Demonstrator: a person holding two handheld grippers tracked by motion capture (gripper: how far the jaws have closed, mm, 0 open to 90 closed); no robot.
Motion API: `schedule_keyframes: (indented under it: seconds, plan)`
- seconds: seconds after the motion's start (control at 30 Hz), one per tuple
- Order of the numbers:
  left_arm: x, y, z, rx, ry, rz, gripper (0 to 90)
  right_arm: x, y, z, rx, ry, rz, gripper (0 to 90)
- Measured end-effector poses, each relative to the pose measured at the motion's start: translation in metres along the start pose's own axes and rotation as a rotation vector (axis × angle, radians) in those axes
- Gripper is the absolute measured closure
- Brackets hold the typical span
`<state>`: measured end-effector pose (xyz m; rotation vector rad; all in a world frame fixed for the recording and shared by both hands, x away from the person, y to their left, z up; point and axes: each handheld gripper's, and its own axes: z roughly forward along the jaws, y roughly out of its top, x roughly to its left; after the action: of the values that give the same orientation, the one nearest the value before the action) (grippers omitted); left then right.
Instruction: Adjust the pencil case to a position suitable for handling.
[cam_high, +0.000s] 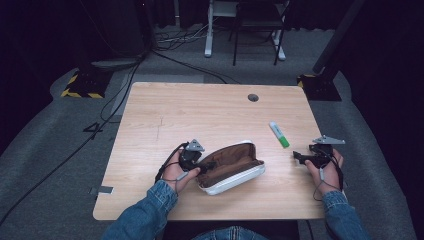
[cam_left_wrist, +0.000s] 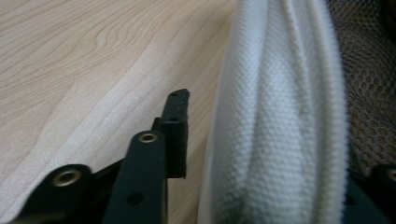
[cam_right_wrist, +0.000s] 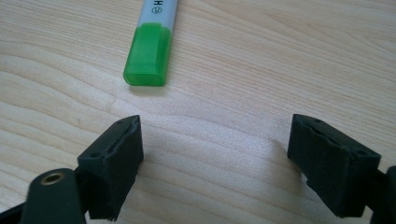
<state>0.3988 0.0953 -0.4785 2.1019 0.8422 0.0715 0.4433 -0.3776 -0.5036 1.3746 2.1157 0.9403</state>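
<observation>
An open pouch (cam_high: 231, 167), white outside with a brown lining, lies near the table's front middle. My left gripper (cam_high: 207, 165) is at its left end, shut on the pouch's rim. In the left gripper view the white fabric wall (cam_left_wrist: 280, 116) runs between the jaws, with mesh lining (cam_left_wrist: 369, 93) to the right. A white highlighter with a green cap (cam_high: 279, 134) lies to the right of the pouch. My right gripper (cam_high: 299, 156) stands open just right of it. The green cap (cam_right_wrist: 152, 51) lies ahead of the open right gripper (cam_right_wrist: 215, 140), slightly left, with bare wood between the jaws.
The wooden table (cam_high: 200, 110) has a round cable hole (cam_high: 253, 97) near its far edge. Beyond the table stand white desk legs (cam_high: 209, 35) and a black frame, with cables across the grey floor (cam_high: 60, 150).
</observation>
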Motion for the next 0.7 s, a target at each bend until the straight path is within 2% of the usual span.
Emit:
schedule_keyframes:
  seconds: [0.03, 0.1, 0.2, 0.33, 0.47, 0.7]
  plan:
    - [0.0, 0.0, 0.0, -0.011, 0.003, 0.005, 60.2, 0.0, 0.0, 0.0, 0.0, 0.0, 0.0, 18.3]
    - [0.0, 0.001, 0.0, -0.032, 0.013, -0.002, 50.0, 0.0, 0.0, 0.0, 0.0, 0.0, 0.0, 18.3]
    - [-0.001, 0.001, -0.002, -0.043, 0.021, 0.009, 41.0, 0.0, 0.0, 0.0, -0.001, -0.001, 0.001, 18.3]
    - [-0.004, 0.002, -0.004, -0.058, 0.024, 0.014, 33.6, 0.0, 0.0, 0.0, -0.001, -0.001, 0.001, 18.3]
    - [-0.006, 0.003, -0.009, -0.074, 0.043, 0.04, 30.6, 0.0, 0.0, 0.0, 0.0, 0.0, 0.002, 18.3]
    - [-0.008, 0.002, -0.018, -0.084, 0.079, 0.062, 28.1, 0.0, 0.0, 0.0, 0.002, 0.001, 0.002, 18.3]
